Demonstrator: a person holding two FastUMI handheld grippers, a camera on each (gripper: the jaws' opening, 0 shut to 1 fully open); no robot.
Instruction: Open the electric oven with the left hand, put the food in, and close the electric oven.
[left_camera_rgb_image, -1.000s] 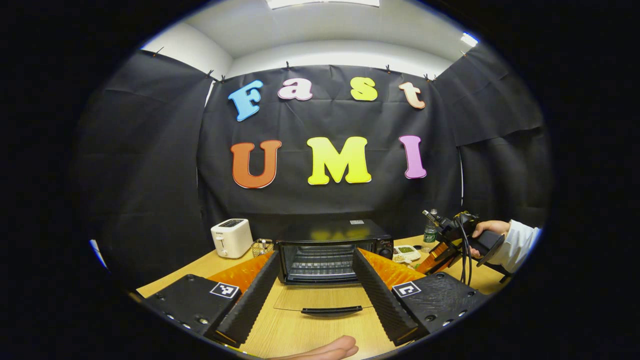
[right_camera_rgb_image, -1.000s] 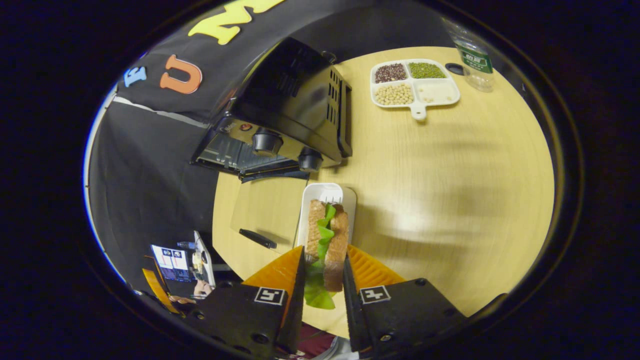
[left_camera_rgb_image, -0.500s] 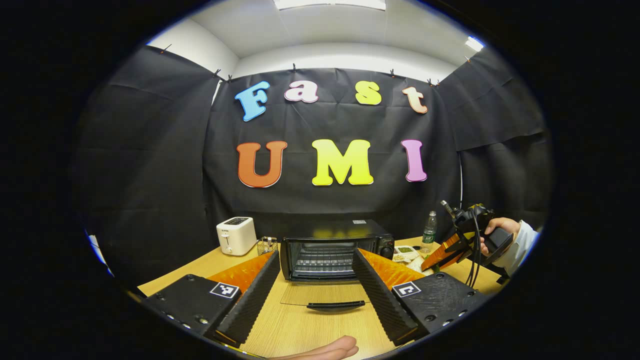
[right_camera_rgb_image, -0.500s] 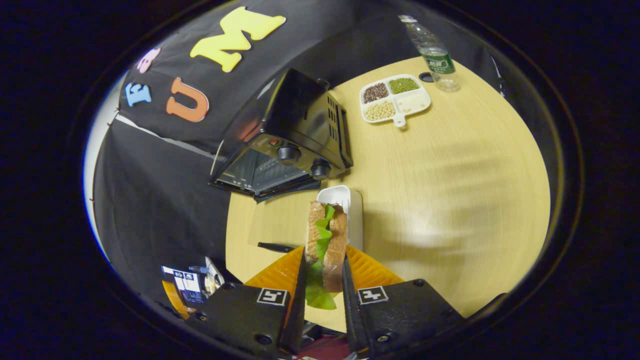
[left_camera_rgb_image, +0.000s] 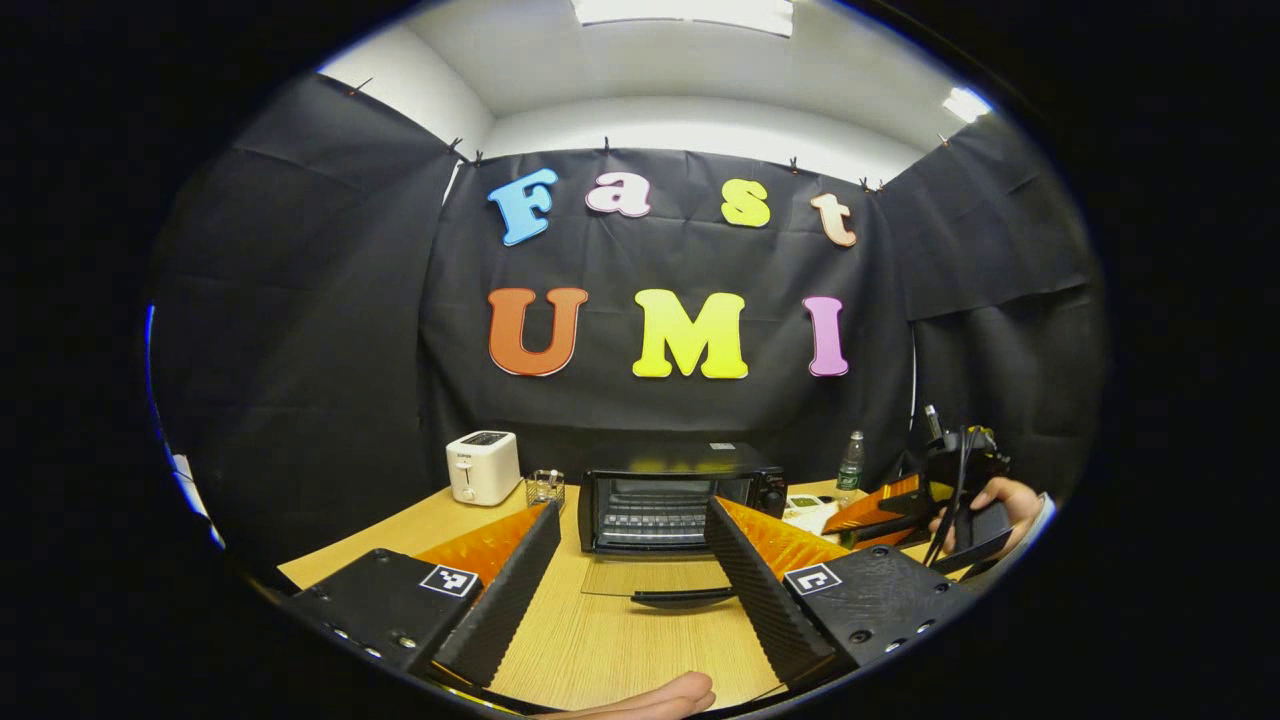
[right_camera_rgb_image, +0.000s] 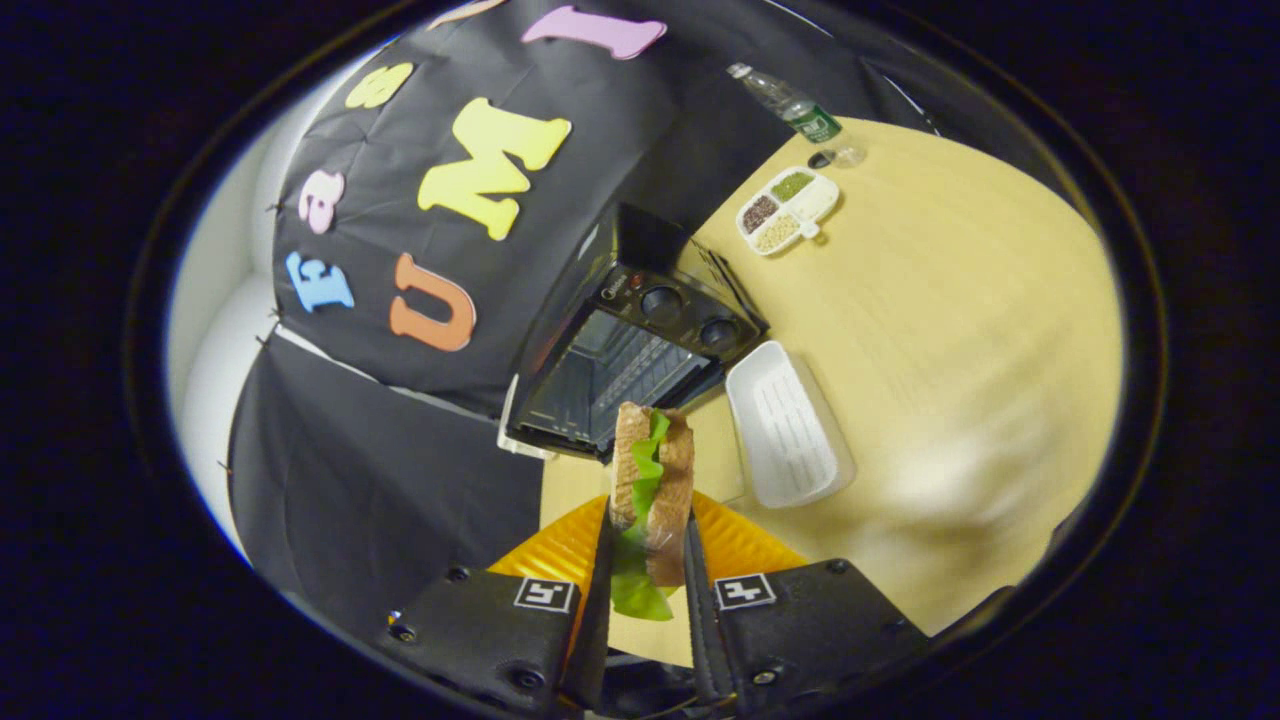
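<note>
The black electric oven (left_camera_rgb_image: 680, 497) stands at the back of the wooden table with its glass door (left_camera_rgb_image: 665, 582) folded down flat and the wire rack showing inside. My left gripper (left_camera_rgb_image: 630, 560) is open, held back from the door with nothing between its fingers. In the right gripper view the oven (right_camera_rgb_image: 640, 350) lies ahead with its cavity facing me. My right gripper (right_camera_rgb_image: 645, 545) is shut on a sandwich (right_camera_rgb_image: 652, 480) of brown bread and green lettuce, lifted above the table. In the left gripper view that gripper (left_camera_rgb_image: 885, 508) and the hand holding it are to the right of the oven.
A white tray (right_camera_rgb_image: 790, 425) lies bare beside the oven's door. A divided dish of beans (right_camera_rgb_image: 785, 197) and a water bottle (right_camera_rgb_image: 795, 105) stand behind it. A white toaster (left_camera_rgb_image: 484, 466) and a small wire basket (left_camera_rgb_image: 545, 488) stand left of the oven. A finger (left_camera_rgb_image: 650, 697) shows at the bottom edge.
My right gripper lifted the sandwich off the white tray and swung left toward the open oven. My left gripper drew back from the oven, staying open.
</note>
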